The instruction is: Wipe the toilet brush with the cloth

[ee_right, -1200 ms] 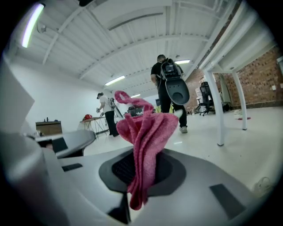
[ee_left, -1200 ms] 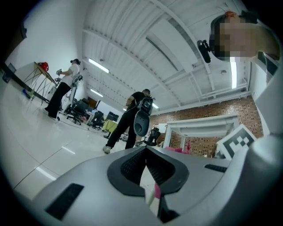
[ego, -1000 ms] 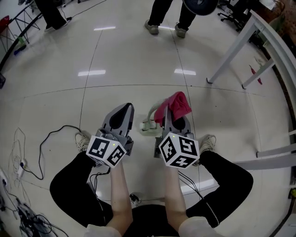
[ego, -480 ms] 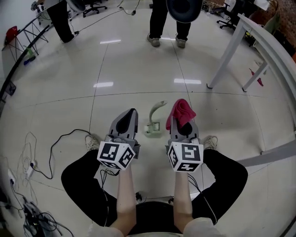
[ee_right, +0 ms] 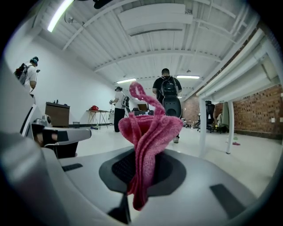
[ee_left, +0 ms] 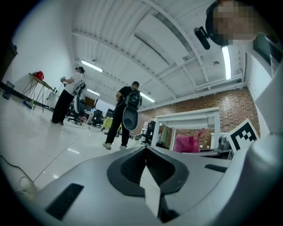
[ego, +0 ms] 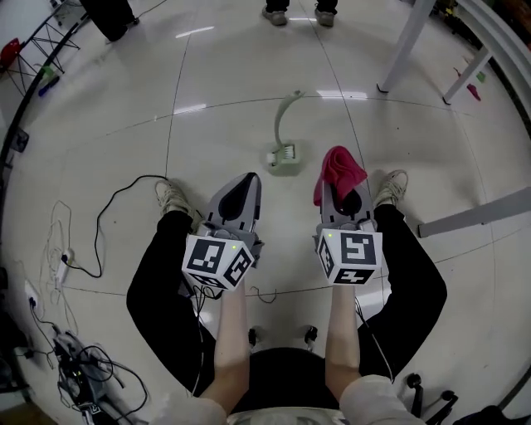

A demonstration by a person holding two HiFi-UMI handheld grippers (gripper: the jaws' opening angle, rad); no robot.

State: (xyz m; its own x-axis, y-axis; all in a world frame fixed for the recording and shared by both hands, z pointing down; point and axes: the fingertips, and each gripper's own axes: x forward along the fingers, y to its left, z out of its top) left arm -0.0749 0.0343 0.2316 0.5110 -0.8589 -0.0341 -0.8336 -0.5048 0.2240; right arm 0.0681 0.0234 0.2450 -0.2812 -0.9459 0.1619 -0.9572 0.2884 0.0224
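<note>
A pale green toilet brush (ego: 283,139) lies on the floor ahead of me, its head toward me and its curved handle pointing away. My right gripper (ego: 343,184) is shut on a pink cloth (ego: 338,170) that bunches up above its jaws; the cloth (ee_right: 148,132) fills the middle of the right gripper view. My left gripper (ego: 246,188) is shut with nothing between its jaws, and its pads (ee_left: 146,165) meet in the left gripper view. Both grippers hover over my knees, short of the brush, the brush lying between their lines.
A black cable (ego: 116,212) runs across the floor at the left to a tangle of wires (ego: 70,365). White table legs (ego: 406,46) stand at the upper right, and a grey bar (ego: 477,214) crosses at the right. A person's shoes (ego: 299,15) show at the top edge.
Both grippers have drawn back toward me, away from the brush, which now lies farther ahead. The cloth stays in the right gripper. The standing person has slid to the top edge.
</note>
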